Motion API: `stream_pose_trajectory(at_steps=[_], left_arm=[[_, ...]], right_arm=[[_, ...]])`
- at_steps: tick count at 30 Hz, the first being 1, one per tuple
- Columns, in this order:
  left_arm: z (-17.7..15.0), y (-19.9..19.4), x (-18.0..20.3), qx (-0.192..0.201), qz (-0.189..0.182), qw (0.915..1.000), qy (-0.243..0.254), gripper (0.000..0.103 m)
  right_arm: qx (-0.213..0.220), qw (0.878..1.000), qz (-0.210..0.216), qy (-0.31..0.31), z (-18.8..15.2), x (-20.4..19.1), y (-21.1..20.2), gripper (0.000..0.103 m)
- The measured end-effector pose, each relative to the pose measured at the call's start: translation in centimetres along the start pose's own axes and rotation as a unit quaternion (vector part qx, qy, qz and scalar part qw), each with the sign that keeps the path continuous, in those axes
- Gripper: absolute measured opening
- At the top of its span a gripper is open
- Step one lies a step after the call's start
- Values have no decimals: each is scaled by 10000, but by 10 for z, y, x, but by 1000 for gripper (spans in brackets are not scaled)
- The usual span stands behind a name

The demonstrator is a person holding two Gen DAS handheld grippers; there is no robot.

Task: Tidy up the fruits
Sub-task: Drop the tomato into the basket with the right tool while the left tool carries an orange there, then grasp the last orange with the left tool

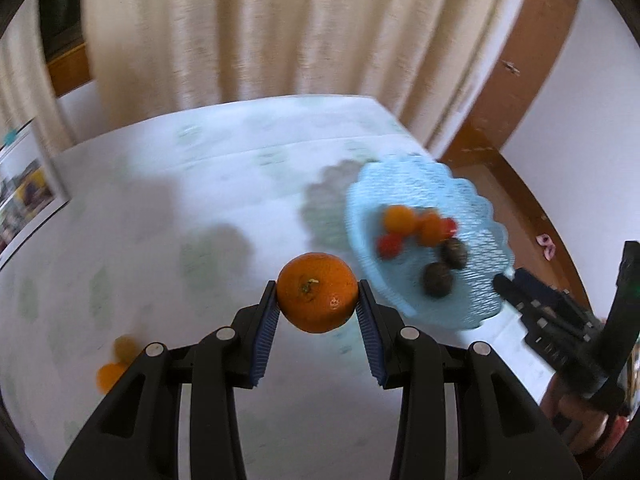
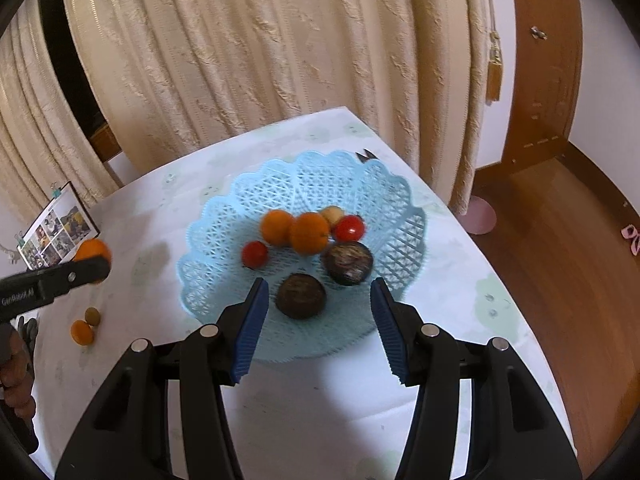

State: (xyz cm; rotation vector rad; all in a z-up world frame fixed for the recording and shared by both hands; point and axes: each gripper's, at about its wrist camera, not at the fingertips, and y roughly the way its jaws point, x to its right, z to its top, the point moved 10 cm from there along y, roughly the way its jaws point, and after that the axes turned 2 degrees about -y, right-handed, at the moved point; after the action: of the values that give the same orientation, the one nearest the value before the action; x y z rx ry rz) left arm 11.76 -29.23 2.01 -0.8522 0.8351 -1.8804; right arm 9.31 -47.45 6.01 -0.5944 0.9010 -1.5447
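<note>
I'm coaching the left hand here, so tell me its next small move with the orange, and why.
Probably carry the orange on toward the blue basket and hold it over the bare mesh. The left gripper is shut on the orange above the table, not yet over the basket, where the other fruit already lies. The right gripper hangs open at the basket's near edge, so keep clear of it.

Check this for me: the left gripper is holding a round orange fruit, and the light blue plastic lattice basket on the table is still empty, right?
Not quite. The left gripper does hold the round orange fruit between its jaws, but the light blue plastic lattice basket is not empty: the right wrist view shows orange, red and dark brown fruits already lying in it.
</note>
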Motion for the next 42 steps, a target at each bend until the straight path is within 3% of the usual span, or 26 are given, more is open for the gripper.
stream_pose_trajectory(at_steps=[9,10,12,15,18,28,35,42], left_arm=[[12,32,62,-158,-324,9984,442,41],[12,33,64,-166,-341,9983,450,44],[15,34,67,-168,-422,9982,402,73],[20,31,62,-74,-403,9987,296,76],[20,27,44,-55,-240,9995,183,76],[8,-4,-40,131,373,9985,-379,76],[-23,-24,-120,70,886,9917,-928,76],[-52,-29,-171,-106,1142,9853,-1263,76]], right_arm=[[-60,9997,-141,179,-8,22,-3,55],[-65,9997,-151,189,-8,23,-3,55],[-69,9996,-172,205,-8,25,-3,55],[-46,9996,-181,216,-7,25,-3,56],[10,9997,-148,201,-4,19,-2,62],[126,9993,281,-203,11,-42,6,64],[8,9966,620,-547,8,-100,18,66],[-168,9931,829,-813,-3,-144,27,66]])
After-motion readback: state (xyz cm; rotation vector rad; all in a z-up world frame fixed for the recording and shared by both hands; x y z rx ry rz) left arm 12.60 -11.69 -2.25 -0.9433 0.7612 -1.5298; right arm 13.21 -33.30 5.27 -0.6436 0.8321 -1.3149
